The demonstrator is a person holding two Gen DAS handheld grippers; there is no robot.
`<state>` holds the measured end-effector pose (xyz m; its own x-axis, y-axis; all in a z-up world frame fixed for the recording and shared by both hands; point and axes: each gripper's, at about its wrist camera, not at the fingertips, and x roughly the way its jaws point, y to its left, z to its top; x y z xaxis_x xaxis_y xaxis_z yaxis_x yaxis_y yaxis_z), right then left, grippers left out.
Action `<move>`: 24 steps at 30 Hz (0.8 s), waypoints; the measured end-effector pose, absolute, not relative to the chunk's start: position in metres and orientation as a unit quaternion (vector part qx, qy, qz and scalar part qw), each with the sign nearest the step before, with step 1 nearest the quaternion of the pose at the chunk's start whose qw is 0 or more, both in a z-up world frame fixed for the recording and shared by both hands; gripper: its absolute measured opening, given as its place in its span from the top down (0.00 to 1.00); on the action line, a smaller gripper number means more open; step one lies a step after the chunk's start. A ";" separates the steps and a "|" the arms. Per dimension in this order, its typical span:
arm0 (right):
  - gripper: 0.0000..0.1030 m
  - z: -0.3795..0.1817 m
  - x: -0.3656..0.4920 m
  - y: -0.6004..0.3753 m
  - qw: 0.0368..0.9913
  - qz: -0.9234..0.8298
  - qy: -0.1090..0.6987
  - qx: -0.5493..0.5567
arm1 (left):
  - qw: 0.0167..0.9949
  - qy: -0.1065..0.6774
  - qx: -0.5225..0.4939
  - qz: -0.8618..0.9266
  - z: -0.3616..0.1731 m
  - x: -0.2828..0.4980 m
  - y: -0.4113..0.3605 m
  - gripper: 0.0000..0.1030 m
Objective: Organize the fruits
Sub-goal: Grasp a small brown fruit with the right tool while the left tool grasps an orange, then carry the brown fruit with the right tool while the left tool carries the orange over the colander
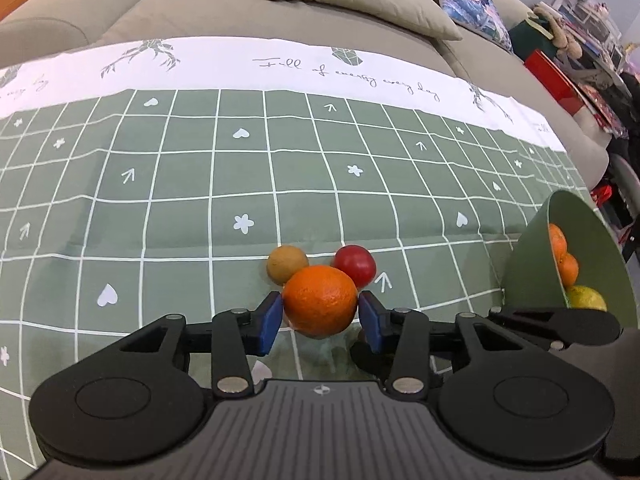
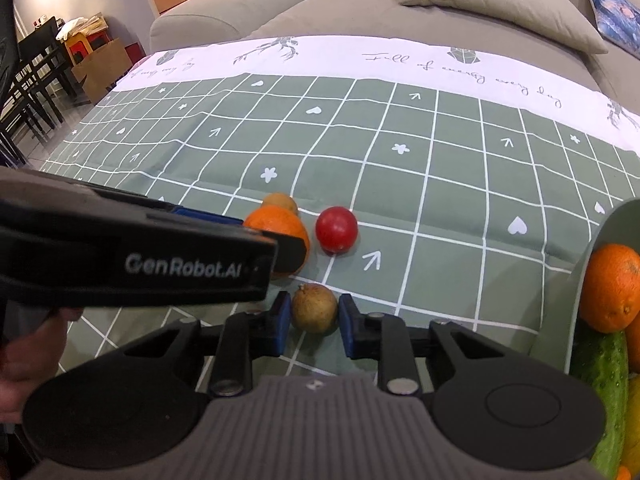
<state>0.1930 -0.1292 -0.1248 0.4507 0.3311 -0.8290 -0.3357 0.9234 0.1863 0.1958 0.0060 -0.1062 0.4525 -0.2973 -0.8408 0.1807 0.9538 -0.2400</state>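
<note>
Orange (image 1: 320, 300) gripped in left jaws, brown fruit (image 2: 314, 308) in right jaws

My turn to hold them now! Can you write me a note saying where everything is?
Left hand-held gripper: closed on the big round orange.
Right hand-held gripper: shut on the small brown round fruit.
Done: oranges and a green cucumber sit in the pale green bowl.
Left: both held fruits, the red round fruit and another brown fruit on the green checked cloth.
</note>
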 end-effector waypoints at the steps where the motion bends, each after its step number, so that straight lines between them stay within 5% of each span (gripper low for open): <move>1: 0.80 -0.125 0.193 -0.129 0.852 0.197 0.486 -0.005 | 0.849 0.504 -0.064 -0.141 -0.107 0.197 0.007 0.55; 24: 0.80 -0.080 0.115 -0.135 0.853 0.223 0.469 -0.056 | 0.875 0.463 -0.102 -0.095 -0.048 0.104 0.041 0.57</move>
